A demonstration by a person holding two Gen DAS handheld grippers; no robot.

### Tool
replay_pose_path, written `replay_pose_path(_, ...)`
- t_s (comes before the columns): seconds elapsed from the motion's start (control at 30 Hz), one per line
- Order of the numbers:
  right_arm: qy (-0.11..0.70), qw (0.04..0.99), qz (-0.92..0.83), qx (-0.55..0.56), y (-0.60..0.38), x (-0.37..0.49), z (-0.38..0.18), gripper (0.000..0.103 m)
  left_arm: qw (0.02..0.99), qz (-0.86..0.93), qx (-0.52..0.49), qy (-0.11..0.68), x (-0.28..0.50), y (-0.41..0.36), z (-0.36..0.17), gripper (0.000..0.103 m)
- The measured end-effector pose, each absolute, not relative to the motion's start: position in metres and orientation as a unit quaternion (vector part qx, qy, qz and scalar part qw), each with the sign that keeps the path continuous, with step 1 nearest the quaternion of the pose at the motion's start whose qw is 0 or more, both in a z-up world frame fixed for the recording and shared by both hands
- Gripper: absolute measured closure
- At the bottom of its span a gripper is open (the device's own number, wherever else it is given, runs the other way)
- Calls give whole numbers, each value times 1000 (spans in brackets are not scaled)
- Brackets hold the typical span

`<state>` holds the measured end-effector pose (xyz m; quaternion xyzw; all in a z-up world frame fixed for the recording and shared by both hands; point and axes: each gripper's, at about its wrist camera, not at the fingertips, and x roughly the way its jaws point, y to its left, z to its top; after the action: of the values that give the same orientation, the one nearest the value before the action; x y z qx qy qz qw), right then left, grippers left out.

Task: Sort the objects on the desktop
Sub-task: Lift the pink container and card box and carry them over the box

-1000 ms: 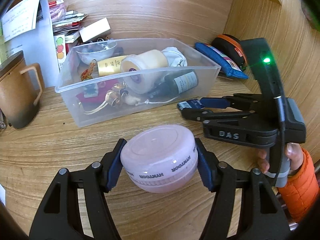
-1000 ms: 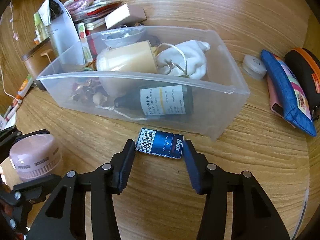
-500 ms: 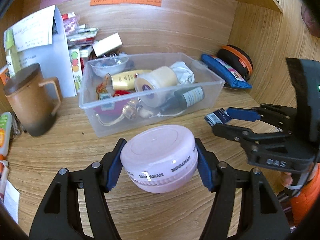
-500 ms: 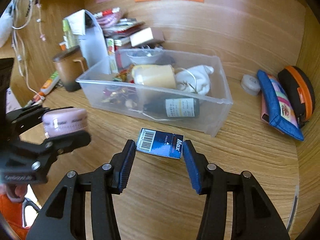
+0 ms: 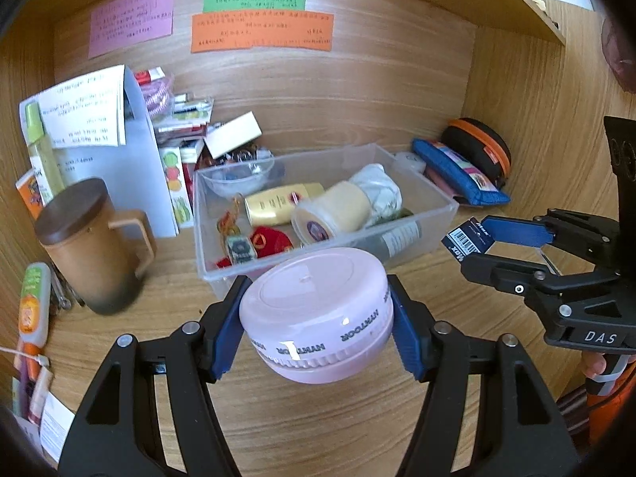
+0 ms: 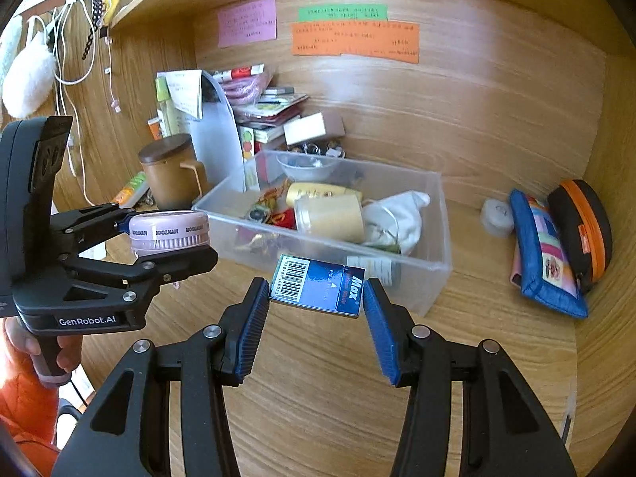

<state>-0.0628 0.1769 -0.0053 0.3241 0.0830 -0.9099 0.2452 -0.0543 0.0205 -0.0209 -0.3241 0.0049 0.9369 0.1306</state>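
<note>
My left gripper (image 5: pixel 316 330) is shut on a round pink jar (image 5: pixel 316 314), held in the air in front of the clear plastic bin (image 5: pixel 445 208). The same jar (image 6: pixel 169 230) shows at the left of the right wrist view, between the left gripper's (image 6: pixel 169 234) fingers. My right gripper (image 6: pixel 316 310) is shut on a small dark blue box (image 6: pixel 318 290) with a barcode, lifted off the desk just before the bin's (image 6: pixel 433 274) near wall. In the left wrist view the blue box (image 5: pixel 467 238) and right gripper (image 5: pixel 471 244) hang at the right, beside the bin.
The bin holds a cream roll (image 5: pixel 330 214), a gold tube (image 5: pixel 278 204), a dark bottle (image 6: pixel 373 268), white cloth and trinkets. A brown lidded mug (image 5: pixel 91 246) stands left of it. Blue pouch (image 6: pixel 544 254) and black-orange case (image 6: pixel 580 226) lie at right. Papers and boxes pile behind.
Both grippers have risen off the desk with their objects; the blue box left the desktop. The bin now sits lower and farther in both views, and the wall notes came into sight.
</note>
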Motion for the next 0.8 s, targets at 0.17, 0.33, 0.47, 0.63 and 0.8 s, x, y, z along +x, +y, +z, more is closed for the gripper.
replay_pose_path(0.17,89,247,-913,313,174,-70,5,58,134,939,-316,7,-64,17,-12,38)
replay_pose_path(0.33,97,244,-915,306,169,-83,12,58,134,941,-312,10,-78,15,-5,38)
replay_pose_path(0.47,101,243,-915,307,165,-95,13,58,137,940,-313,12,-90,13,-2,38)
replay_pose_path(0.63,106,240,-914,310,160,-111,12,58,136,937,-320,18,-106,13,-3,38)
replay_pose_path(0.8,112,238,-912,315,157,-130,10,58,133,936,-326,21,-120,9,-4,38)
